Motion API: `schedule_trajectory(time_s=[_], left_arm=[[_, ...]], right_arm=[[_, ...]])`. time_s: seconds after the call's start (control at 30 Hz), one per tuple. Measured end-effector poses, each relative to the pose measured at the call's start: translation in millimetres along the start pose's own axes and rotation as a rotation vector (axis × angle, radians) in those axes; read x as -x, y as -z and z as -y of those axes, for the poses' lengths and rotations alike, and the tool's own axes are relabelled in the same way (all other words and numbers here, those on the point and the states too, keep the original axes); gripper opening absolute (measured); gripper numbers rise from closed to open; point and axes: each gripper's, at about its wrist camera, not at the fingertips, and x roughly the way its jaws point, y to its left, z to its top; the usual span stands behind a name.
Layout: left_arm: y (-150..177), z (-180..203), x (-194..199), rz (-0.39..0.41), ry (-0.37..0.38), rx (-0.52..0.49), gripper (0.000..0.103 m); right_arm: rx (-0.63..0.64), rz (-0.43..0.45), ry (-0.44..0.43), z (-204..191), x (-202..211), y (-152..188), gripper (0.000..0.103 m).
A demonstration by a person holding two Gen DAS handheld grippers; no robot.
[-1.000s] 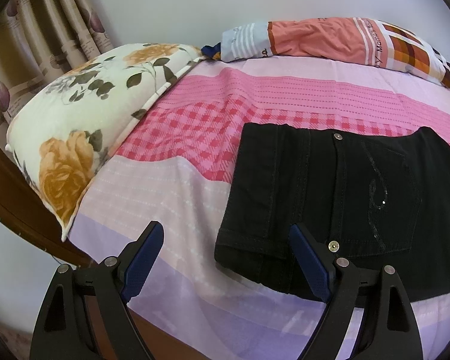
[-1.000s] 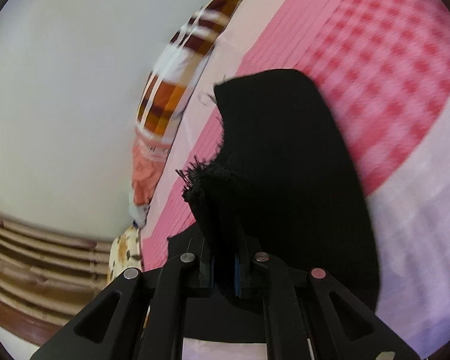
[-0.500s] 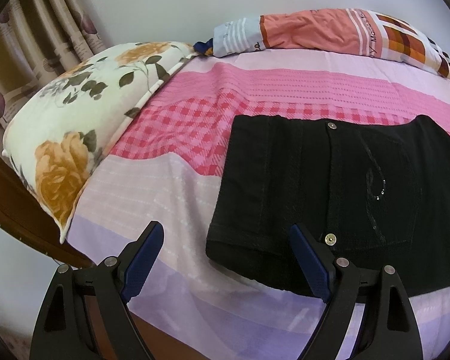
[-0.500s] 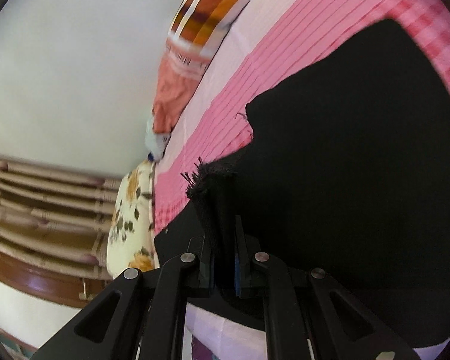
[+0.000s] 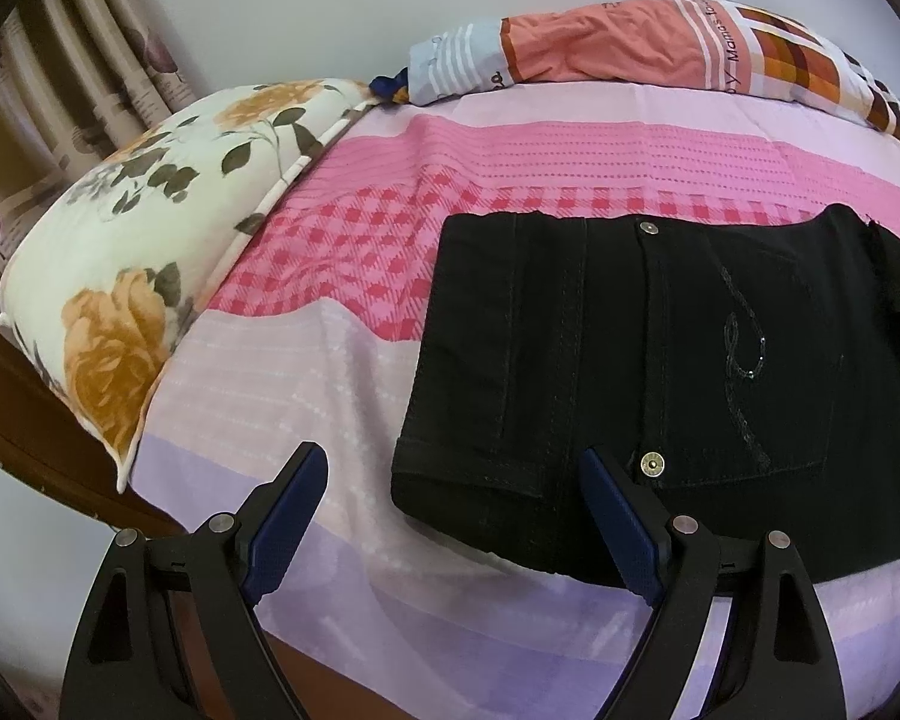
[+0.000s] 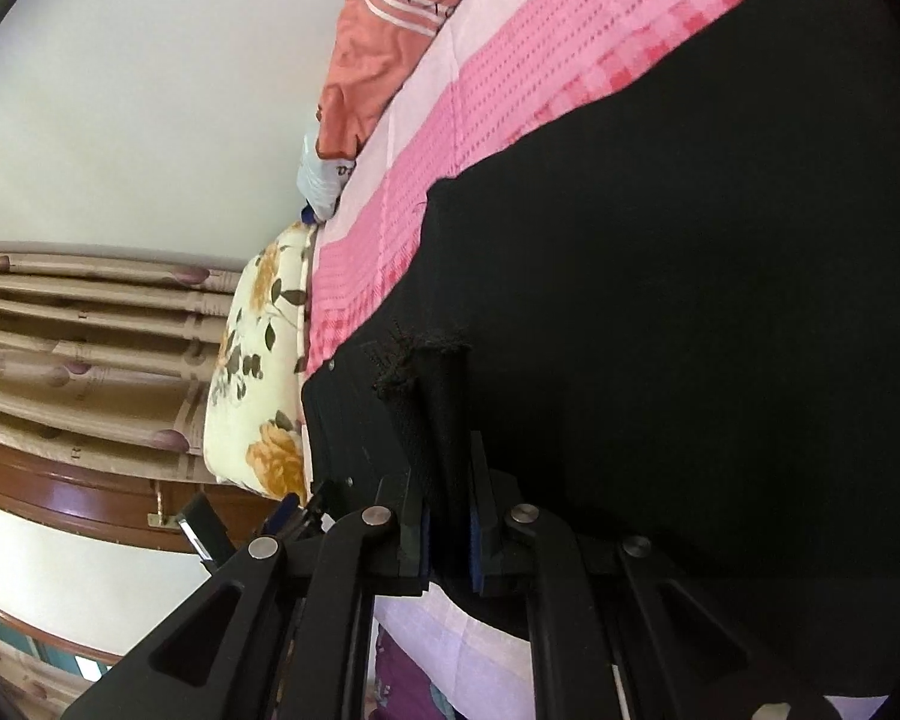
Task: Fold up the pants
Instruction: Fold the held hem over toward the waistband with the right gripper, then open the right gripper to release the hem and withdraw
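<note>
Between shut right jaws (frayed): pants (image 6: pixel 720 300)

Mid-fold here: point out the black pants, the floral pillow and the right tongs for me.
black pants (image 5: pixel 576 360), left wrist view, flat panel near the waistband.
floral pillow (image 5: pixel 132 240), left wrist view, middle of its top face.
right tongs (image 6: pixel 447 450), right wrist view, between tips clamped on frayed hem.

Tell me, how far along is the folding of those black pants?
Partway. The black pants already lie flat on the bed, waistband end squared. The right gripper is shut on the frayed hem, carrying it over the waist end. The left gripper hangs open. Laying down and smoothing remain.
</note>
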Motion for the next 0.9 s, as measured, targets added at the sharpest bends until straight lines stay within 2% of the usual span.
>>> schedule_trajectory(time_s=[0.9], left_arm=[[1.0,1.0,-4.7,-0.016,0.0,-0.015,0.086]], right_arm=[[0.111,-0.086,0.115,-11.4,-28.3,12.4,0.011]])
